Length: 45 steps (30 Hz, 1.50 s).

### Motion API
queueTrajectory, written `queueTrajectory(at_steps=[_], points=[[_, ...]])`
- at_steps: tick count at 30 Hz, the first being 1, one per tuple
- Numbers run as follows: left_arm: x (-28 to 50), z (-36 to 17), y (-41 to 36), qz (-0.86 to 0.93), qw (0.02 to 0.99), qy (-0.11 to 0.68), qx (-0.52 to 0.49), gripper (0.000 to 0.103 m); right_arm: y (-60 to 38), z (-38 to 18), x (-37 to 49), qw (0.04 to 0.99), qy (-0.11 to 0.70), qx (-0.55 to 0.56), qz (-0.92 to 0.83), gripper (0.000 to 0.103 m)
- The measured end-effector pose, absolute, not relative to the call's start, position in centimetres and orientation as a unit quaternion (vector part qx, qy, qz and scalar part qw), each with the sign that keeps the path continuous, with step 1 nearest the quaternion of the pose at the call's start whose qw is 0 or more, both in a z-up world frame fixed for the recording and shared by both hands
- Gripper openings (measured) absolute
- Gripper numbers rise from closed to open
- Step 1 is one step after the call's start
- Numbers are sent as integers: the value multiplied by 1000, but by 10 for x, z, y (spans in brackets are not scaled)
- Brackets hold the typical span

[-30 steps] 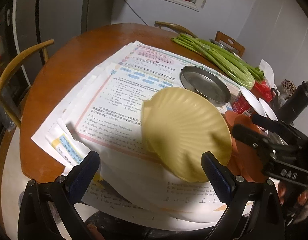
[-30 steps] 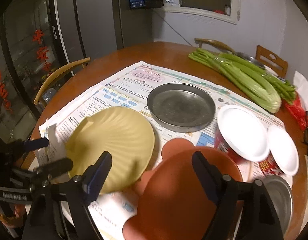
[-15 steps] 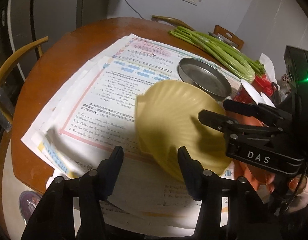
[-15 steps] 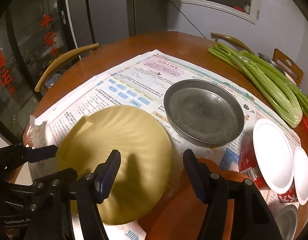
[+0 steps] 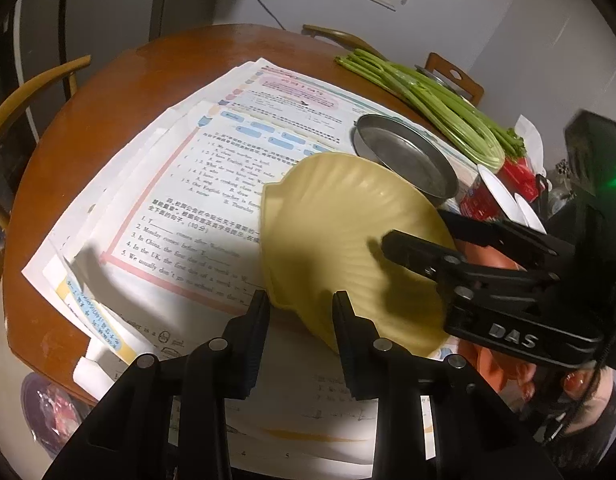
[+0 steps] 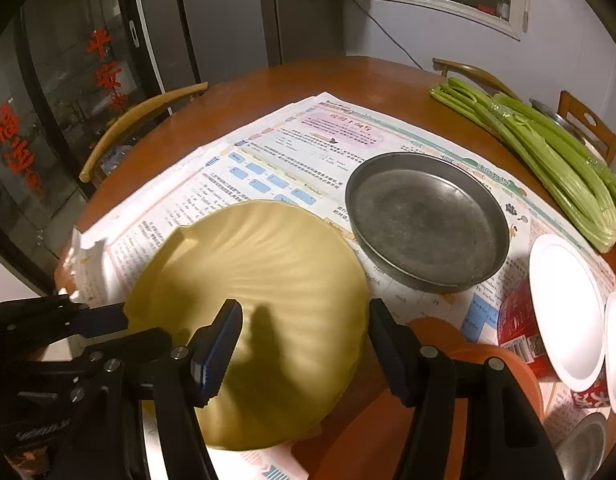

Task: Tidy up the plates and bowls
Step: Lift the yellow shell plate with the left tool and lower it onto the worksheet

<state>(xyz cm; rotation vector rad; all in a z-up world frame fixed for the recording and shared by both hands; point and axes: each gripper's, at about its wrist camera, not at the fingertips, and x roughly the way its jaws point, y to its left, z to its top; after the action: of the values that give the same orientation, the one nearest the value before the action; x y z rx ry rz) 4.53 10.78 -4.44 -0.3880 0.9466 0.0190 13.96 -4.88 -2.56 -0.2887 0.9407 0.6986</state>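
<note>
The left gripper (image 5: 299, 312) jaws have just been closing, narrow now around the plate's (image 5: 340, 216) 7 o'clock rim, pinching or not I cannot tell; the right gripper (image 5: 416, 228) is squeezing its 3 o'clock rim; the plate, lying at the pan's (image 5: 404, 156) 7 o'clock, is probably getting lifted next.

A: Where could a hand pass?
B: Over the bare printed sheets (image 5: 179, 216) left of the yellow shell plate (image 5: 348, 240); rightward, steel pan (image 6: 428, 220), red cups (image 6: 520, 320) and celery (image 6: 548, 152) crowd close.
</note>
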Motion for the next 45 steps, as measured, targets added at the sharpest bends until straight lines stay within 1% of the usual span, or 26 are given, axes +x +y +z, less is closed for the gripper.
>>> queueTrajectory(at_steps=[11, 22, 37, 40, 45], points=[[46, -20, 138, 40, 888, 413, -198, 33, -45, 2, 119, 828, 426, -86, 353, 64], [67, -8, 163, 50, 903, 391, -171, 33, -15, -1, 142, 833, 435, -64, 336, 64], [105, -34, 179, 58, 895, 409, -166, 33, 1, -25, 162, 829, 458, -58, 314, 64], [108, -38, 178, 62, 894, 413, -161, 36, 2, -26, 162, 827, 463, -59, 314, 64], [112, -44, 179, 62, 892, 418, -163, 36, 3, -32, 163, 823, 470, -57, 314, 64]])
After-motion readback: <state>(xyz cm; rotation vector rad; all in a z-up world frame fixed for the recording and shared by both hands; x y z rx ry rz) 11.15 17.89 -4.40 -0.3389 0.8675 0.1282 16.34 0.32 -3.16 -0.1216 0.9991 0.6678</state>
